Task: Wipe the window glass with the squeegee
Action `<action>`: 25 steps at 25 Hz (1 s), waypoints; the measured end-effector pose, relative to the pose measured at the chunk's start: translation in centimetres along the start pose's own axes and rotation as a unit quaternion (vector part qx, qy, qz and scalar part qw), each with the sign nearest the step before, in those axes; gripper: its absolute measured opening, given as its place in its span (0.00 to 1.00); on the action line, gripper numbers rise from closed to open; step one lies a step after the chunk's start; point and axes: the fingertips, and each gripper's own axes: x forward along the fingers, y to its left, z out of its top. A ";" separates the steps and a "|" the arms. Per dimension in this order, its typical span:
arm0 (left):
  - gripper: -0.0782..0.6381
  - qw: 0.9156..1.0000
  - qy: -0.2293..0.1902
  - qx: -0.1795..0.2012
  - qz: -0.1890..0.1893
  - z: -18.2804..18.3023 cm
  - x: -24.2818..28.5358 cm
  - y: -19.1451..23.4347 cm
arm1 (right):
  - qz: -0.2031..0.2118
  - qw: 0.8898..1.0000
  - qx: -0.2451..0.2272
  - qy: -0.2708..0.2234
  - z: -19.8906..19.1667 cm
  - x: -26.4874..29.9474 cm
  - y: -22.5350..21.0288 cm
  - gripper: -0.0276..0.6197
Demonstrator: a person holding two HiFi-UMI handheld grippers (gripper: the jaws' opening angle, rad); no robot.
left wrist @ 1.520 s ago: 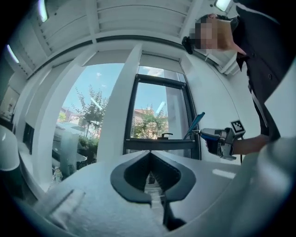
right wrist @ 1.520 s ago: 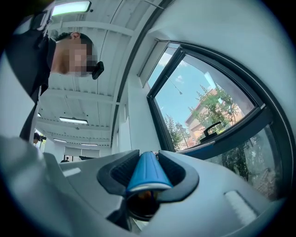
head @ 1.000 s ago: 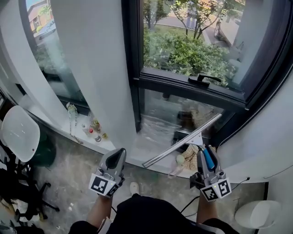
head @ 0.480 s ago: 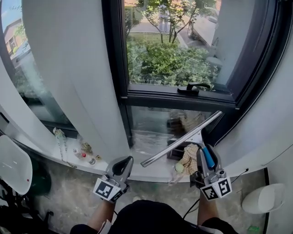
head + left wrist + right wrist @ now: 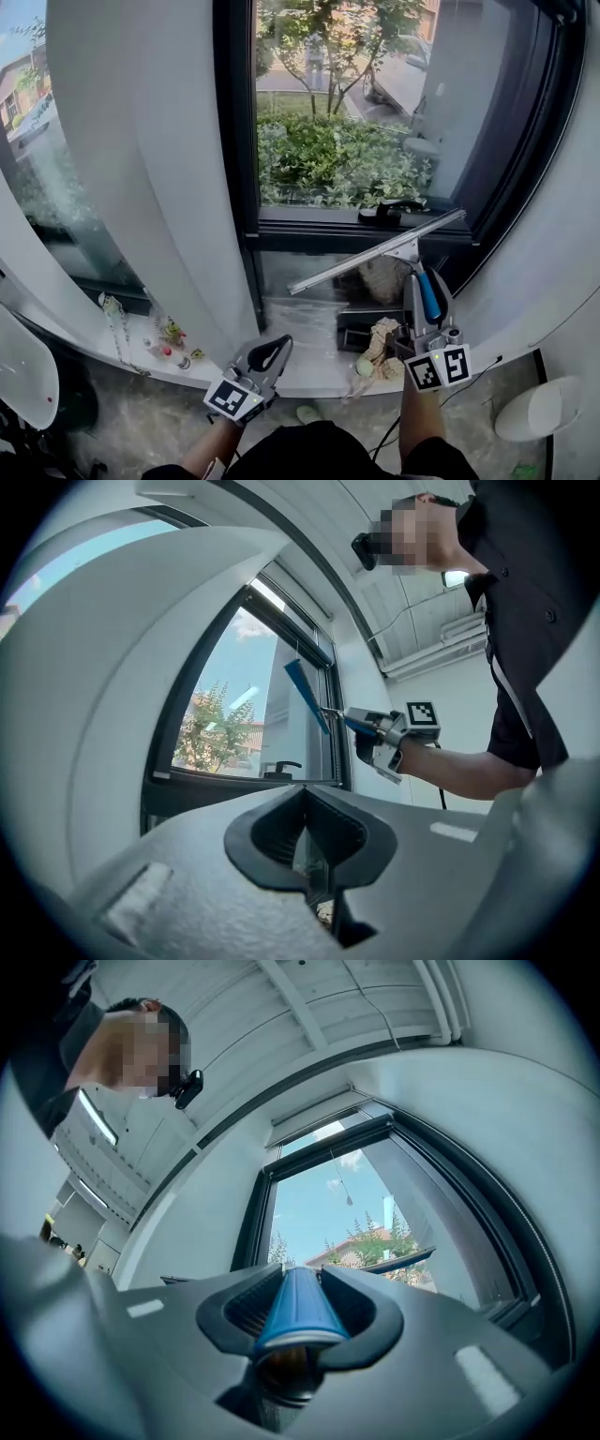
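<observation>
The squeegee has a blue handle [image 5: 428,296] and a long metal blade [image 5: 375,251]. My right gripper [image 5: 427,305] is shut on the handle and holds the blade slanted, its high end at the right. The blade lies across the dark bar under the upper window glass [image 5: 337,112], just below the window handle [image 5: 389,208]. In the right gripper view the blue handle [image 5: 295,1312] fills the shut jaws and the blade [image 5: 384,1262] shows beyond against the glass. My left gripper [image 5: 267,354] hangs low before the sill, shut and empty. The left gripper view shows the squeegee [image 5: 306,696] raised in the right gripper [image 5: 386,739].
A wide white pillar [image 5: 159,169] stands left of the window. Small trinkets [image 5: 171,337] sit on the sill, and a crumpled cloth [image 5: 380,342] lies under the lower pane. A white round stool [image 5: 534,412] is on the floor at the right, a white chair [image 5: 19,370] at the left.
My right gripper has lifted the squeegee from the lower pane up to the bar under the upper pane. The left gripper drifted a little right. The head view tilted upward.
</observation>
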 end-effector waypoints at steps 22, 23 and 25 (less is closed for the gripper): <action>0.11 0.991 0.000 0.117 -0.060 5.2 10.1 1.3 | -0.097 0.978 -0.050 -0.176 7.8 24.1 -3.0 0.25; 0.11 0.991 -0.001 0.117 -0.061 5.2 10.3 1.4 | -0.099 0.977 -0.053 -0.179 7.8 24.7 -2.9 0.25; 0.11 0.992 -0.007 0.108 -0.064 5.2 10.5 1.6 | -0.103 0.975 -0.053 -0.188 7.9 25.4 -2.8 0.25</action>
